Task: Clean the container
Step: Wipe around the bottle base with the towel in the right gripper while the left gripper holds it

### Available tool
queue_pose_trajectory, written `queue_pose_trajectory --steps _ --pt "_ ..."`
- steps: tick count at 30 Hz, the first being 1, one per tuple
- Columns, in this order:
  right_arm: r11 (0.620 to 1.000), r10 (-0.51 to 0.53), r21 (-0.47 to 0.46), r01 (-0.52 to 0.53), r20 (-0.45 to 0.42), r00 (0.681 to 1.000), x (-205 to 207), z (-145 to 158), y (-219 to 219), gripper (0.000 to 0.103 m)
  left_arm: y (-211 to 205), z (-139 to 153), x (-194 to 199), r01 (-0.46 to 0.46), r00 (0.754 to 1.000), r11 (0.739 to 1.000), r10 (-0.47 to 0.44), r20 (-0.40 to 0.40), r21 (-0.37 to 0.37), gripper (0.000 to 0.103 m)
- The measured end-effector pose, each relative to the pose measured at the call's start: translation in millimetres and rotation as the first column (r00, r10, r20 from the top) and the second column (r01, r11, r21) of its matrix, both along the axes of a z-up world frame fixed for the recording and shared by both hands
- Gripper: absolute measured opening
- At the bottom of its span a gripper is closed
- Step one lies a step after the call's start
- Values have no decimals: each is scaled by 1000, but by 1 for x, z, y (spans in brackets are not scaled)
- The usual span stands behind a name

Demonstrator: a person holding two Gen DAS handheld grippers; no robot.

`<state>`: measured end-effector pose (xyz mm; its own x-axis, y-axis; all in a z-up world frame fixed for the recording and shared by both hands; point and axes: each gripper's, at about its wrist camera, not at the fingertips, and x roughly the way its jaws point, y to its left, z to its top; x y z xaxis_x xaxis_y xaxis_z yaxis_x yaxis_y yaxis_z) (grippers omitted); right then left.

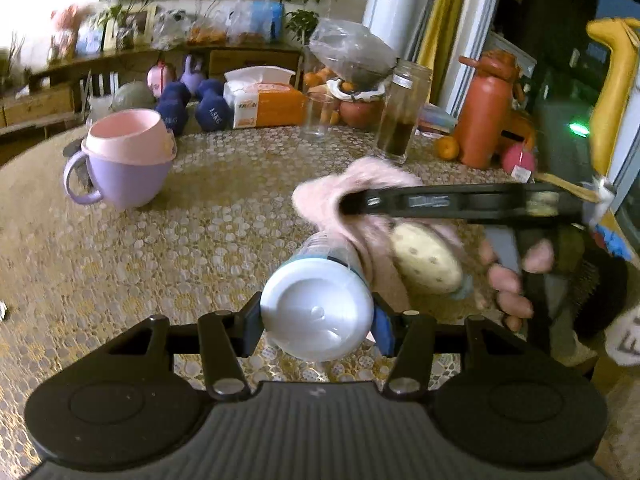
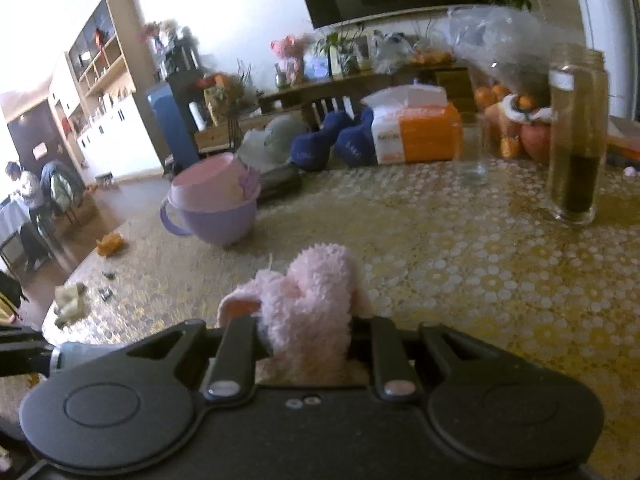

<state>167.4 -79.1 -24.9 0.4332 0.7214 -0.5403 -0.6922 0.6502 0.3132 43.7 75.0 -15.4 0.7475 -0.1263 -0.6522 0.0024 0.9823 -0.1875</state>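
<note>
The left gripper (image 1: 318,318) is matte black plastic with blue pads on its fingertips (image 1: 385,326), silver pivot screws on its linkage arms, two round raised discs and a ribbed grey centre panel. The right gripper (image 2: 306,334) shares that black build. The person's right hand (image 1: 516,276) emerges from a dark fuzzy cuff.

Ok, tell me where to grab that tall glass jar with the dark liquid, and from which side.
Grip the tall glass jar across its straight upper body, below the threaded neck, coming in level from the near table edge. It stands upright with an open mouth, so keep it vertical. The clear tumbler stands to its left; that near side looks free.
</note>
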Motion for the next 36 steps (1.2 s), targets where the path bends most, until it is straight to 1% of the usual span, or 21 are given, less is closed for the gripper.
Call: queue_pose_trajectory --steps 2,4,8,12,16,22,25,28,33,36 --pt "1000 -4 24 3 13 1000 -8 10 -13 18 3 0 1 -5 1000 1000 5 -7 -21 53" --pt "999 8 45 -9 19 1000 -15 20 -23 18 4 0 1 -6 1000 1000 5 -9 -23 53" --pt "994 74 75 -78 56 996 -40 37 -36 18 2 0 2 -8 1000 1000 8 -12 -19 53" --pt "980 166 105 -171 54 985 -63 44 -32 18 2 0 2 -8 1000 1000 7 -14 -20 53" --pt "970 224 90 -227 47 974 -72 40 -13 18 1 -1 2 -4 1000 1000 4 -17 -10 53" --pt "976 192 97 -192 15 981 -50 31 3 18 4 -3 2 -6 1000 1000 5 -26 -27 53" --pt "983 169 75 -169 17 986 -39 22 9 18 7 -4 2 -7 1000 999 6 -31 -36 53" --pt "990 131 54 -131 0 991 -23 9 14 18 9 -6 1 -2 999 999 1 -38 -45 53" --pt "999 48 2 -48 -26 998 2 -10 16 18 10 -5 2 1 999 999 -3 -33 -48 53" --pt "1000 26 5 -26 -49 998 12 -17 15 18 10 -4 2 1 1000 999 -2 -26 -47 53"
